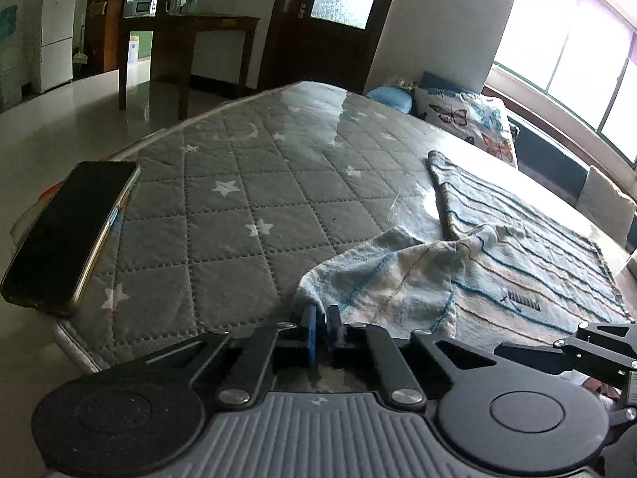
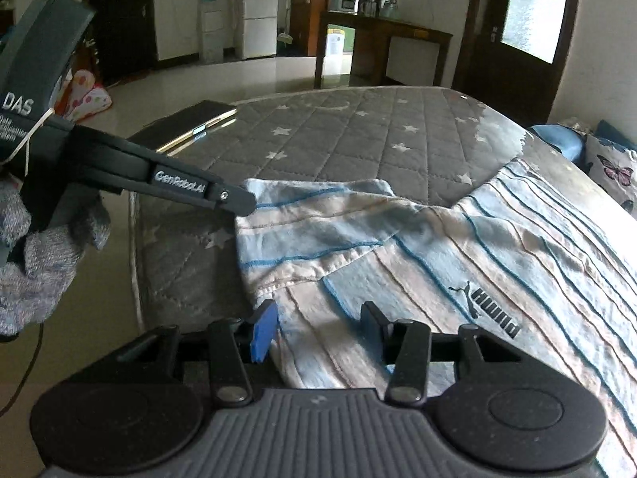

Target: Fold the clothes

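Note:
A pale blue and peach striped shirt (image 1: 517, 247) with a black cat logo (image 2: 483, 308) lies spread on a grey quilted mattress (image 1: 239, 199). One sleeve (image 2: 314, 231) is folded over toward the near left corner. My left gripper (image 1: 323, 318) is shut on the sleeve's corner, its blue pads pressed together with cloth between them. In the right wrist view the left gripper (image 2: 243, 202) meets that same corner from the left. My right gripper (image 2: 322, 320) is open, and the shirt's near hem lies between its spread jaws without being pinched.
A dark phone (image 1: 67, 235) rests on the mattress's left edge (image 2: 191, 123). A butterfly pillow (image 1: 469, 123) and a blue cushion (image 1: 390, 95) sit at the far end. A gloved hand (image 2: 36, 255) holds the left gripper. Beyond are the floor, a wooden table (image 1: 187, 36) and a fridge (image 2: 258, 12).

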`<state>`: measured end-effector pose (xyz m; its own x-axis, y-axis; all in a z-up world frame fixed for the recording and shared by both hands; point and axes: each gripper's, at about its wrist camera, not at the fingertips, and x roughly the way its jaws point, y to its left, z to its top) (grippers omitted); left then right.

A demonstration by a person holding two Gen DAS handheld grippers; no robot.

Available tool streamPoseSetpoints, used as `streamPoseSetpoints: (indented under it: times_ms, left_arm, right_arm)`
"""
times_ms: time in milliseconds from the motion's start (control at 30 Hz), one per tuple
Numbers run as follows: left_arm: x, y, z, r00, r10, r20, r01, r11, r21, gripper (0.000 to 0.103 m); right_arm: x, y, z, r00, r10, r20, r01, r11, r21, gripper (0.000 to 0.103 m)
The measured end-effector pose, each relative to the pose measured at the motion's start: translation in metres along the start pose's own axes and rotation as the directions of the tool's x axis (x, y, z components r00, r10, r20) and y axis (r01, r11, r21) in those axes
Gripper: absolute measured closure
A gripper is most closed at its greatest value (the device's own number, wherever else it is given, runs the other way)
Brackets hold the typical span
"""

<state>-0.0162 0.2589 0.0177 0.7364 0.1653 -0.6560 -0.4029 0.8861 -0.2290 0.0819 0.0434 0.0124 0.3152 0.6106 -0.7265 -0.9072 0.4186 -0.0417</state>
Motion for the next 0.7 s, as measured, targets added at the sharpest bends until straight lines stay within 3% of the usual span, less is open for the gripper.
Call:
streamPoseSetpoints:
  times_ms: [200,367,567,700]
  left_arm:
    - [-0.019,-0.010,0.008,0.995,-0.059,0.075,0.058,0.998,0.017,0.101]
    - [-0.043,-0.036,0.012,0.975,-0.176,0.135,0.163,0.982,0.099,0.101]
    - [-0.054,-0.073,0.008,0.939,-0.323,0.113,0.296,0.932,0.210,0.101]
    - [-0.051,-0.100,-0.003,0.919,-0.391,0.055,0.361,0.888,0.284,0.101]
  right_arm:
    - [0.002,-0.002,0.000,1.000,0.012,-0.011,-0.012,1.000,0.007,0.056]
    - [-0.014,-0.012,-0.005,1.000,0.003,-0.001,-0.003,1.000,0.024,0.056]
    - [-0.045,-0.042,-0.019,0.997,-0.076,0.010,0.075,0.995,0.070,0.056]
    - [-0.064,-0.063,-0.032,0.991,-0.132,0.010,0.130,0.986,0.106,0.056]
